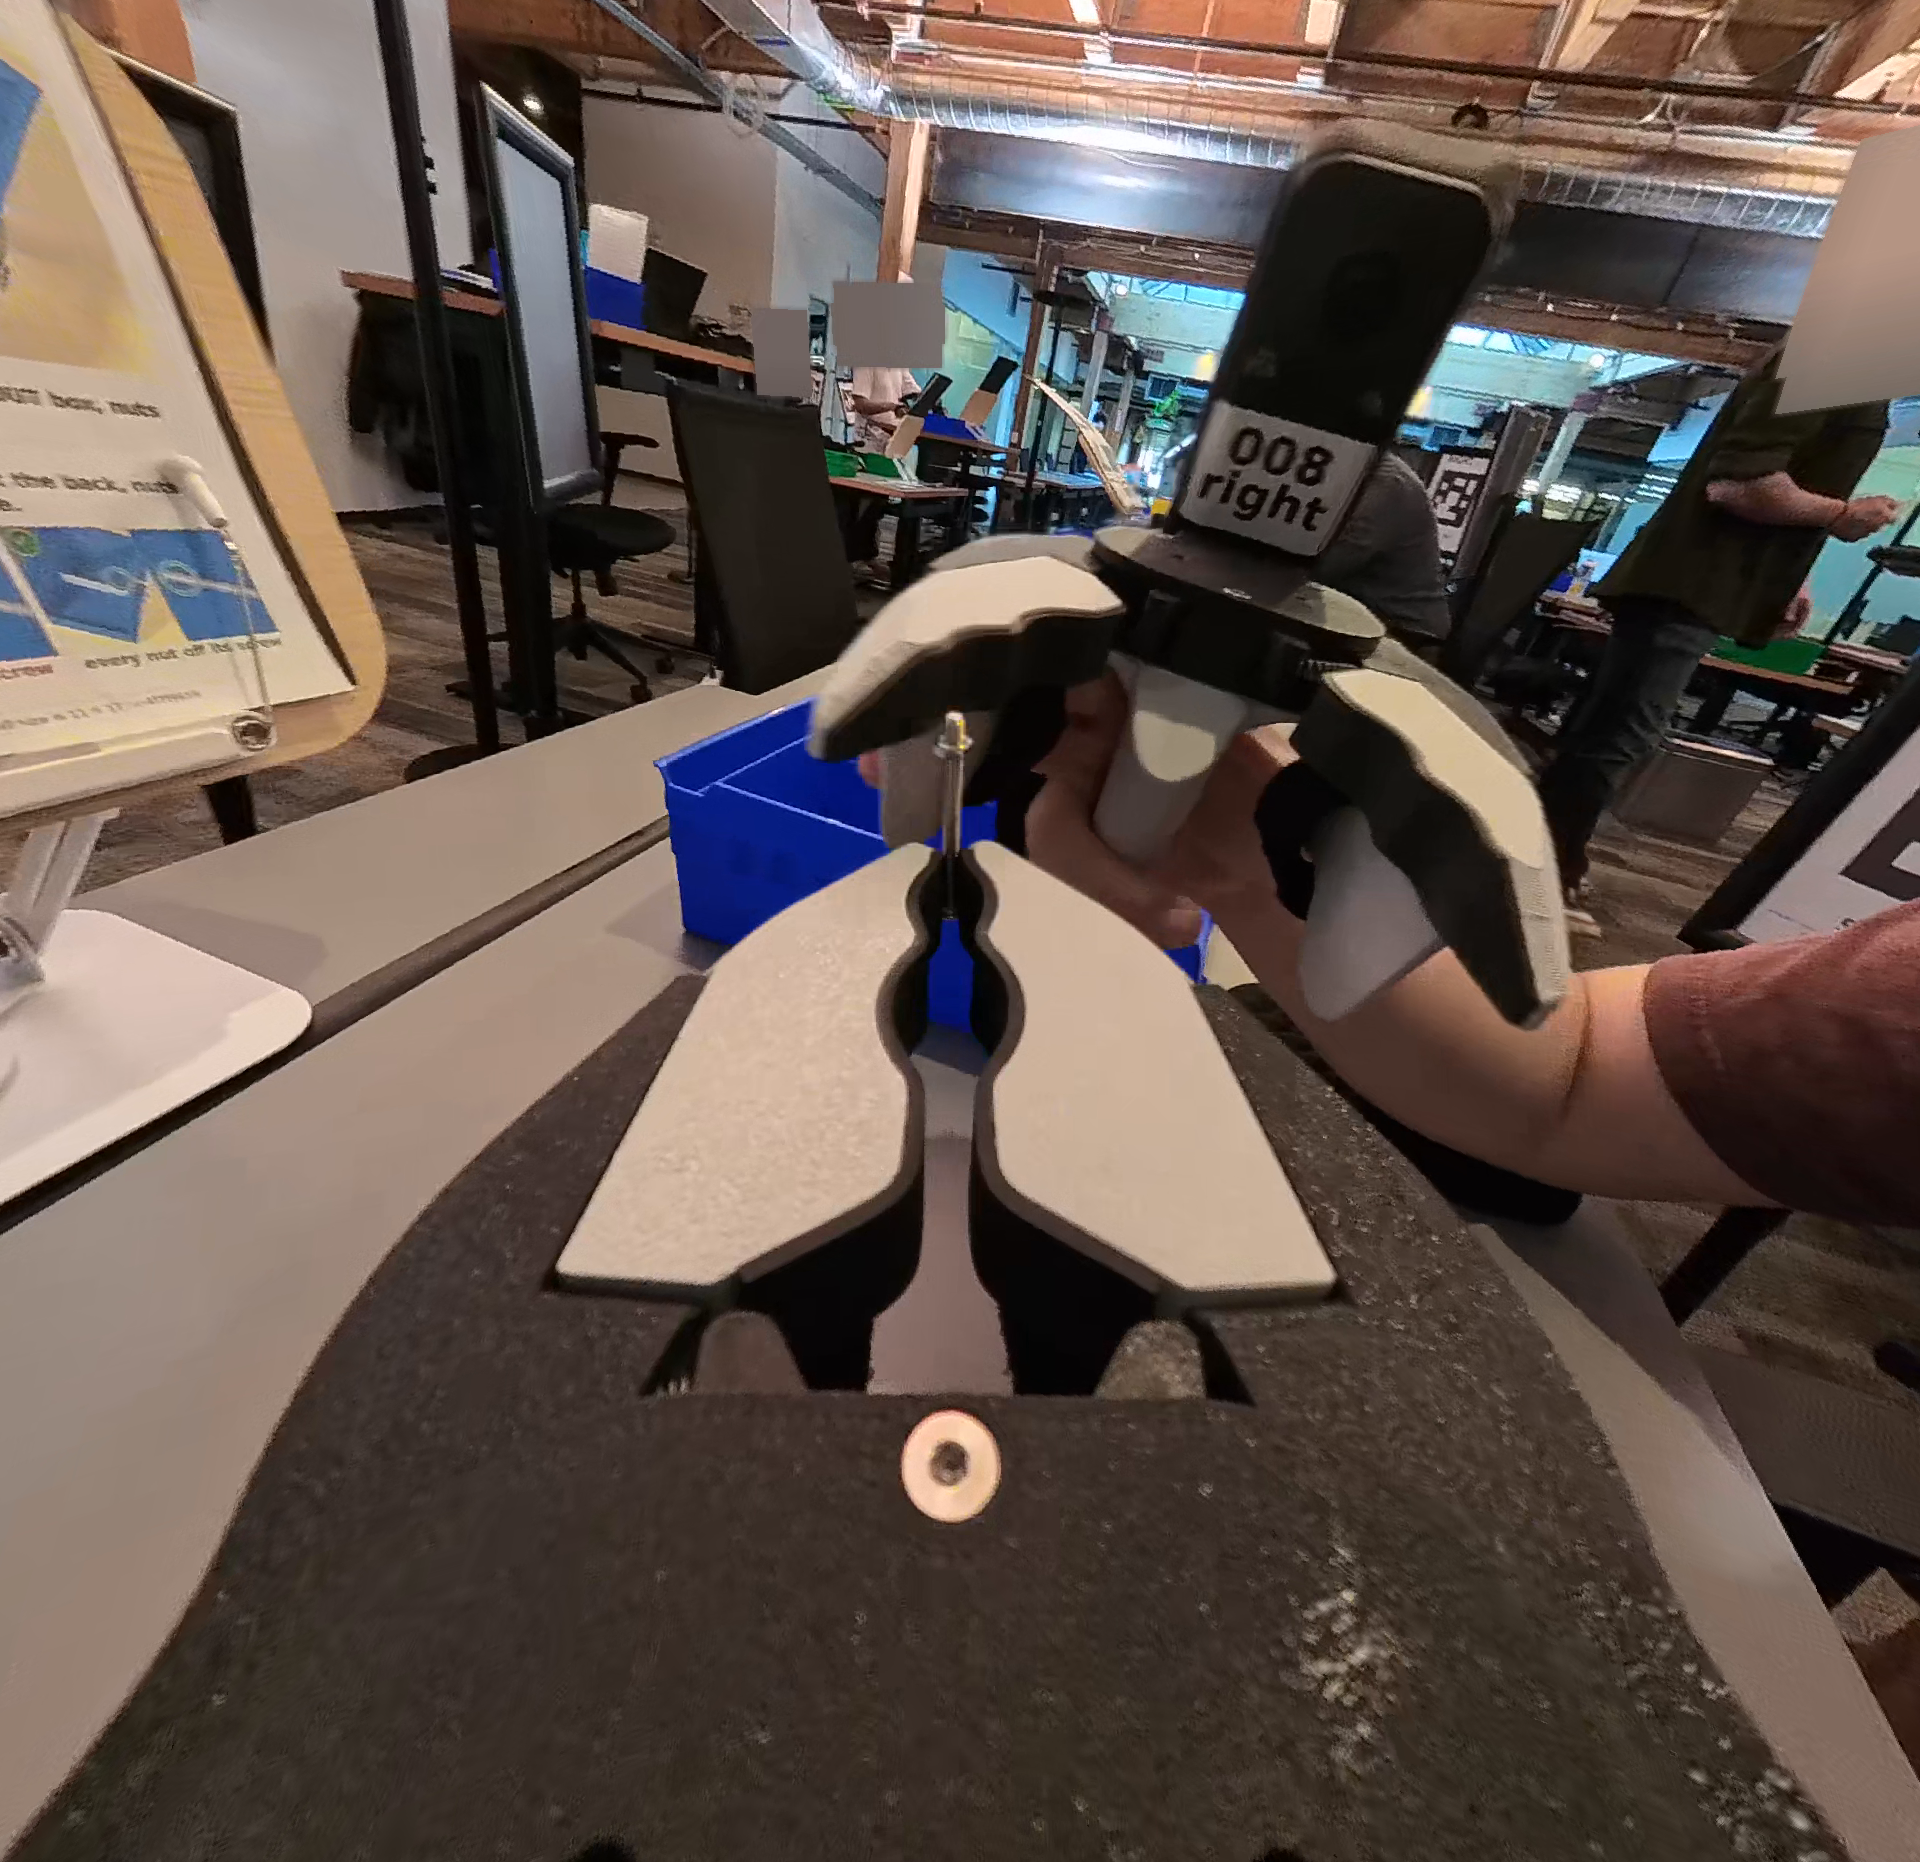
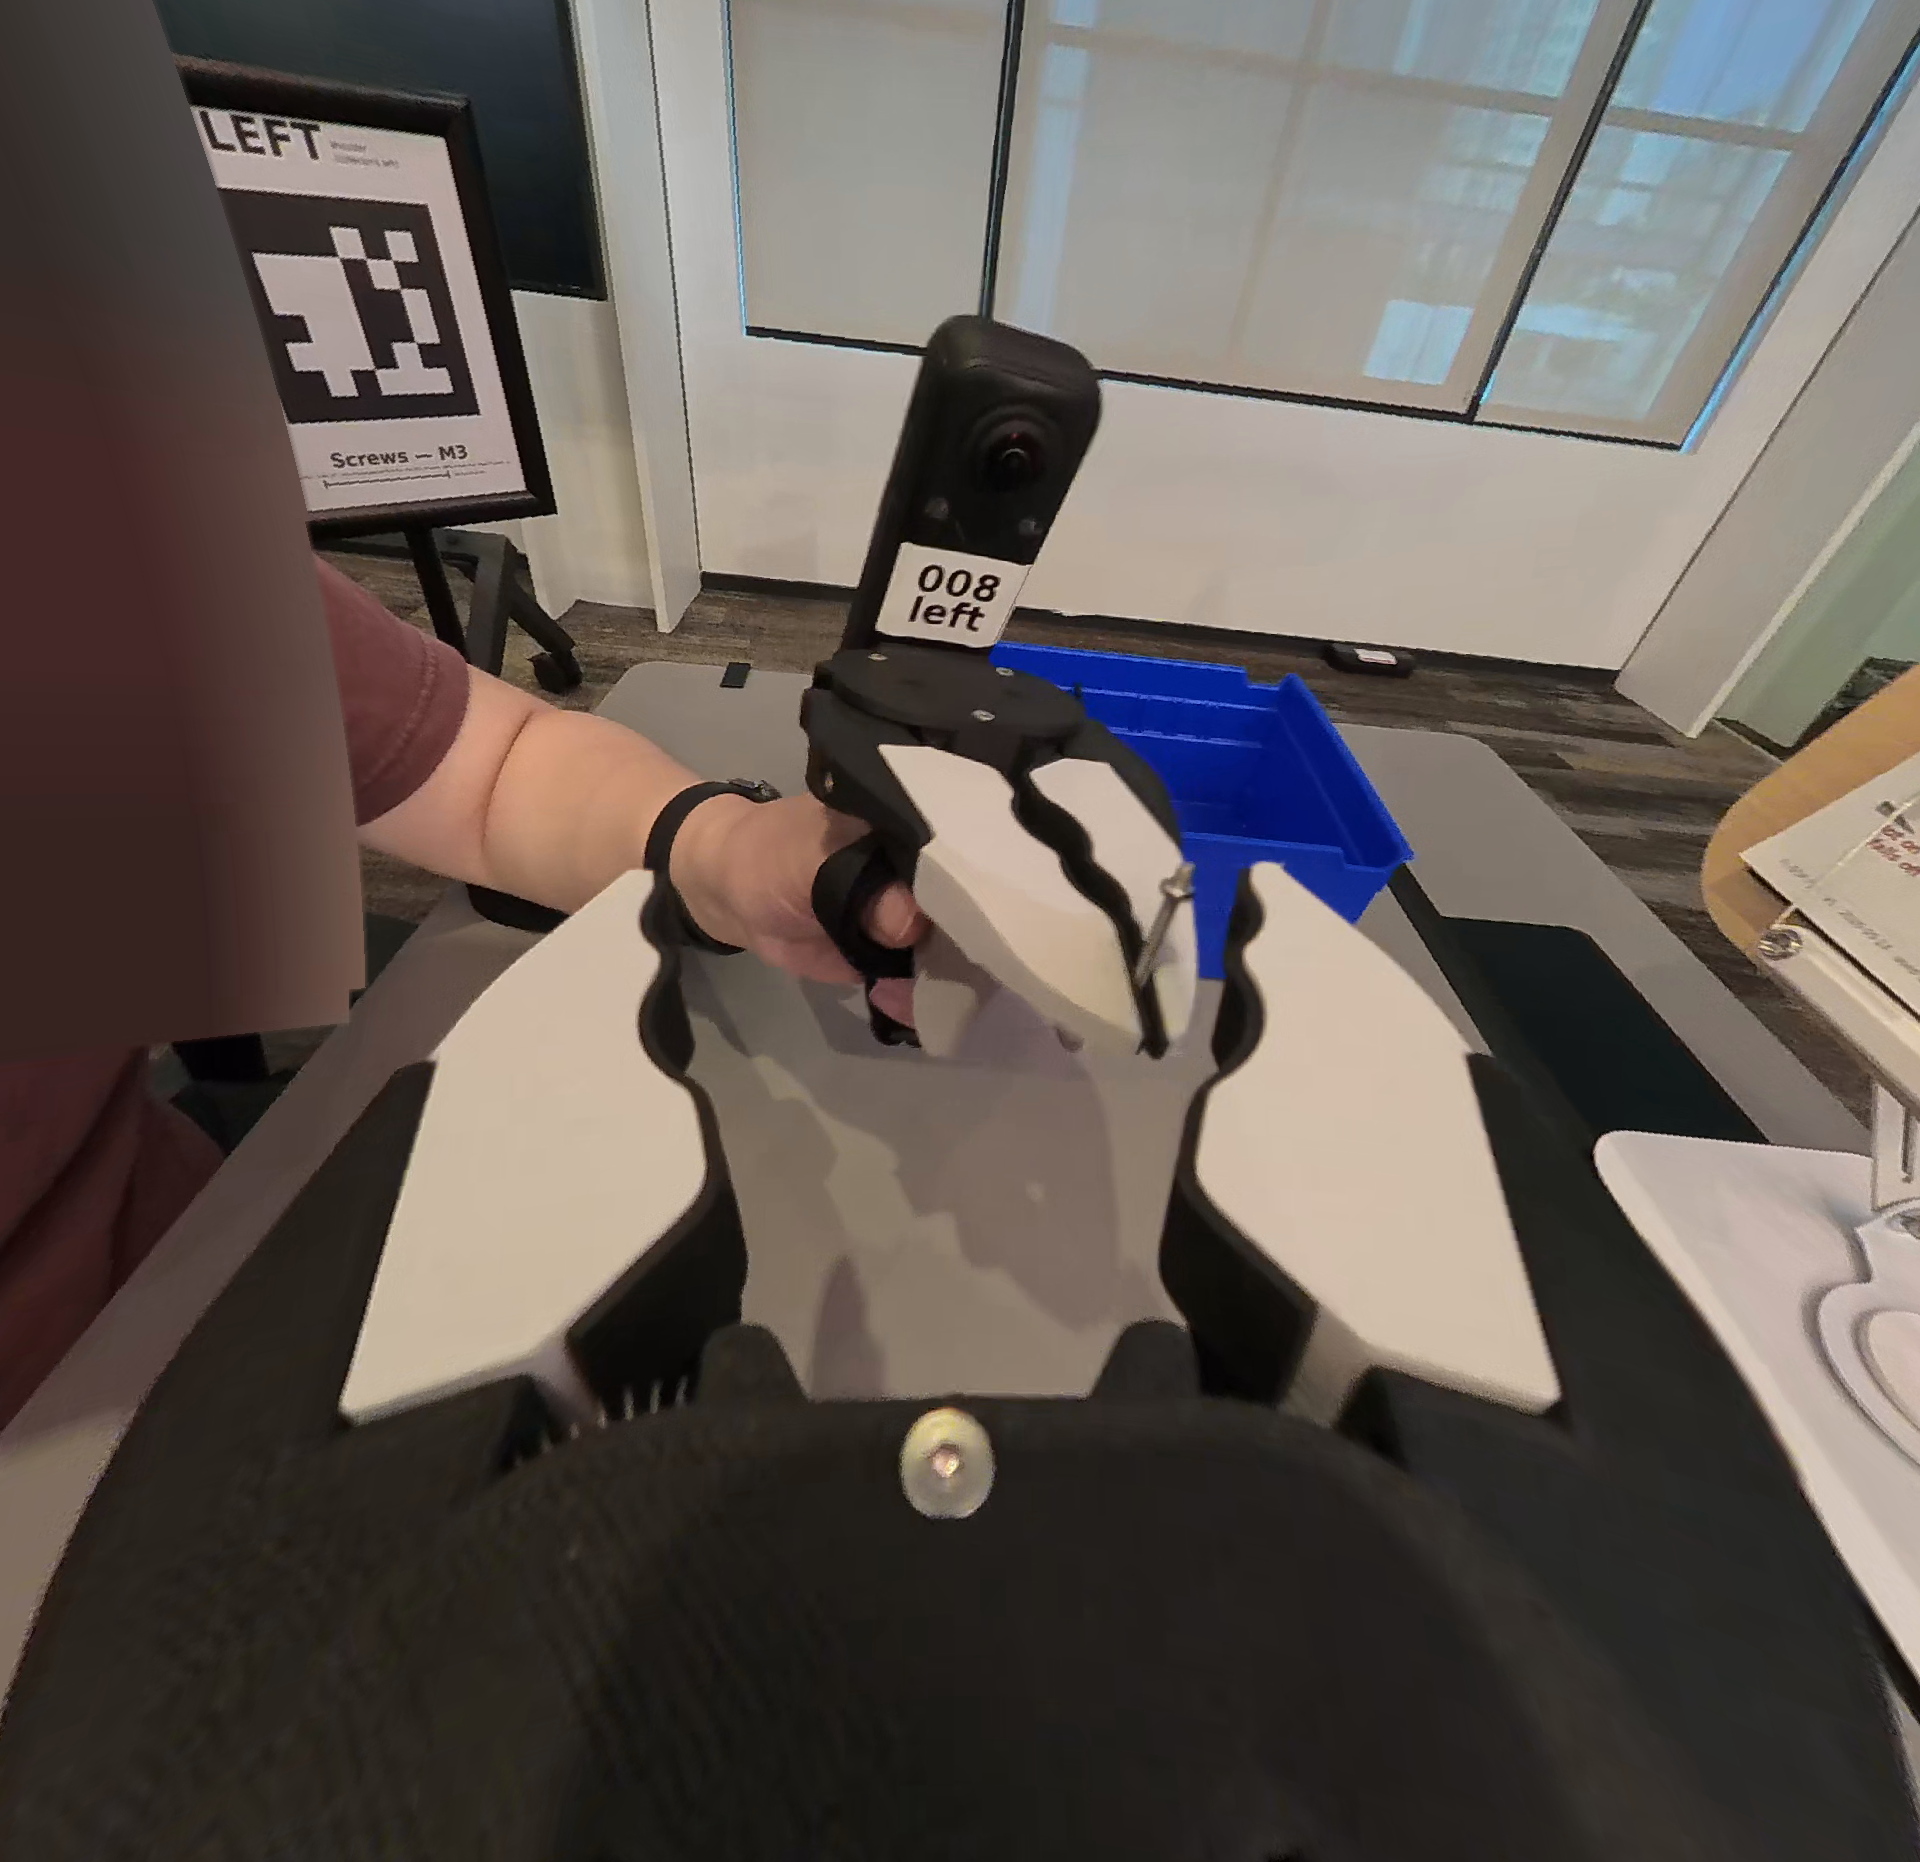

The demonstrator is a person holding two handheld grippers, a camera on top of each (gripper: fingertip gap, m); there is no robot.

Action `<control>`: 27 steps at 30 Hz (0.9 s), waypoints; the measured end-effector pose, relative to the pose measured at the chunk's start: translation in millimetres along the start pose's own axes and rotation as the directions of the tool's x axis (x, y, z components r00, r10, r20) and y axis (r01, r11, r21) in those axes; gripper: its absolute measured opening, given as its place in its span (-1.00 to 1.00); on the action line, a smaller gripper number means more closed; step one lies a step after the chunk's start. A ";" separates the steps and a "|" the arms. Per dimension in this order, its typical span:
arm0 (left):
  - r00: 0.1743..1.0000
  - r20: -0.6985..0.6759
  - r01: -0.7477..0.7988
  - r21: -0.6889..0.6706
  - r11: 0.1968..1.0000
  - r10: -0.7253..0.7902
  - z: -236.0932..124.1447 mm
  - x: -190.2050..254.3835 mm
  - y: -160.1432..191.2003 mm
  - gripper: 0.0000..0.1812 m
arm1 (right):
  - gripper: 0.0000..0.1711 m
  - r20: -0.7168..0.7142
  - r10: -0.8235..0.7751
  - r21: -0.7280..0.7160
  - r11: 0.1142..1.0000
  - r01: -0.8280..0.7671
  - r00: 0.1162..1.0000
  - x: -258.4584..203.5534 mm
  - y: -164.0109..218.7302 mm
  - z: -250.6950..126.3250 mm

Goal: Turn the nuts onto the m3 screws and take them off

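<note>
Left hand-held gripper (image 1: 951, 862), fingers closed on the lower shaft of an M3 screw (image 1: 951, 794) standing upright, nut (image 1: 953, 740) near its top. Right hand-held gripper (image 2: 956, 939), fingers spread wide and empty, just beside the screw. Blue bin (image 2: 1278, 773) on the counter (image 2: 935, 1189) behind.

Both views are showing bright, even indoor light: in the right wrist view daylight is coming through the large windows (image 2: 1299, 181) ahead, and in the left wrist view ceiling lamps are glowing over the far room. Soft, overlapping shadows are lying on the counter (image 2: 935, 1168) between the right tongs (image 2: 951, 981), with no hard glare. The wide lenses are bending straight lines near the edges, and motion blur is smearing the right tongs (image 1: 1174, 815) in the left wrist view and the sheet (image 1: 114, 524) at its left edge.
</note>
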State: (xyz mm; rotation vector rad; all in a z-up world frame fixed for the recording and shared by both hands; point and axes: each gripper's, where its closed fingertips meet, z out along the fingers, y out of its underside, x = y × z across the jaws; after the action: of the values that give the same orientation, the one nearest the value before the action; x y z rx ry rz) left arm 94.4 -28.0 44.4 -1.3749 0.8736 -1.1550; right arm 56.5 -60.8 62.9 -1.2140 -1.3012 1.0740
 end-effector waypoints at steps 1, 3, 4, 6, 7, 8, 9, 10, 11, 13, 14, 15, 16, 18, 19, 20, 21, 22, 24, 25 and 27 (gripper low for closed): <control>1.000 -0.016 -0.006 -0.007 1.000 0.006 2.3 4.9 1.6 -0.98 | 0.18 -0.002 0.010 0.009 1.000 -0.010 1.000 0.6 -0.1 2.1; 0.999 -0.039 -0.024 -0.030 0.999 0.023 6.8 13.7 6.2 -0.98 | 0.20 0.014 0.032 0.025 0.999 -0.032 0.999 -2.4 0.6 8.9; 0.998 -0.046 -0.036 -0.039 0.999 0.035 8.5 17.0 8.2 -0.98 | 0.20 0.031 0.040 0.022 0.999 -0.041 0.999 -5.7 2.5 12.9; 0.998 -0.046 -0.051 -0.043 0.998 0.049 9.7 18.9 9.3 -0.98 | 0.20 0.060 0.033 -0.008 0.999 -0.032 0.998 -13.0 8.4 19.7; 0.998 -0.036 -0.050 -0.039 0.998 0.048 8.9 16.6 8.4 -0.98 | 0.20 0.065 0.018 -0.025 1.000 -0.016 0.998 -15.6 11.1 21.7; 0.998 -0.032 -0.046 -0.036 0.998 0.044 7.5 14.3 7.2 -0.98 | 0.22 0.059 0.001 -0.038 0.999 0.002 0.998 -16.3 12.6 22.6; 0.999 -0.029 -0.041 -0.030 0.999 0.040 5.8 11.8 5.3 -0.98 | 0.25 0.038 -0.015 -0.046 0.999 0.017 0.999 -13.9 12.7 22.4; 0.999 -0.018 -0.037 -0.025 0.999 0.036 4.1 8.6 3.5 -0.98 | 0.27 0.019 -0.024 -0.052 0.998 0.025 1.000 -11.3 12.4 21.1; 0.999 0.011 -0.034 -0.020 0.999 0.035 1.8 2.7 1.4 -0.98 | 0.27 0.011 -0.022 -0.051 0.998 0.023 1.000 -9.6 11.3 19.0; 0.999 0.026 -0.024 -0.002 1.000 0.024 -3.1 -4.2 -3.5 -0.98 | 0.27 0.003 -0.013 -0.040 0.999 0.014 1.000 -6.6 7.6 12.9; 0.999 0.036 -0.012 0.007 1.000 0.011 -5.4 -7.9 -5.9 -0.98 | 0.24 -0.003 -0.014 -0.038 0.999 0.013 1.000 -4.6 6.0 9.7; 0.999 0.039 0.001 0.020 1.000 -0.002 -7.4 -10.5 -8.4 -0.98 | 0.21 -0.004 -0.015 -0.032 0.999 0.015 1.000 -3.7 4.2 6.7; 0.999 0.032 0.014 0.026 1.000 -0.015 -8.5 -11.0 -9.7 -0.98 | 0.18 -0.008 -0.015 -0.025 1.000 0.015 1.000 -2.5 2.5 4.2; 1.000 0.015 0.025 0.026 0.999 -0.026 -7.7 -8.2 -9.6 -0.98 | 0.18 -0.028 -0.008 -0.001 1.000 0.008 1.000 1.3 -1.5 2.3; 1.000 0.003 0.019 0.020 1.000 -0.019 -5.8 -4.8 -8.1 -0.98 | 0.18 -0.030 0.000 0.016 1.000 0.001 1.000 2.0 -3.8 2.5; 1.000 -0.009 0.009 0.008 1.000 -0.009 -3.5 -0.6 -5.9 -0.98 | 0.18 -0.020 0.011 0.033 0.999 -0.010 1.000 0.5 -5.4 3.6; 1.000 -0.017 -0.002 -0.003 1.000 0.002 -1.2 2.8 -3.8 -0.98 | 0.18 -0.001 0.023 0.038 0.999 -0.023 1.000 -2.5 -5.5 5.4; 1.000 -0.016 -0.012 -0.011 1.000 0.012 0.4 4.6 -2.1 -0.98 | 0.18 0.016 0.029 0.028 0.999 -0.029 0.999 -5.3 -3.7 7.6; 1.000 -0.004 -0.017 -0.013 1.000 0.017 0.3 3.0 -1.8 -0.98 | 0.18 0.031 0.009 -0.006 1.000 -0.009 0.999 -9.2 1.6 9.8; 1.000 0.004 -0.011 -0.013 1.000 0.011 -1.0 0.4 -2.5 -0.98 | 0.21 0.023 -0.009 -0.019 1.000 0.009 1.000 -8.4 2.8 9.0; 0.999 0.033 0.006 0.005 1.000 -0.007 -6.0 -8.9 -7.1 -0.98 | 0.18 0.001 -0.030 -0.019 0.999 0.030 1.000 -4.5 1.0 3.4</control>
State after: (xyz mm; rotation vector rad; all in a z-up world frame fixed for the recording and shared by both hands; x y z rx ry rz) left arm 85.6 -20.1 49.6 -1.3905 0.8428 -1.1352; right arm 53.1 -65.0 61.2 -1.2049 -1.3292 1.0426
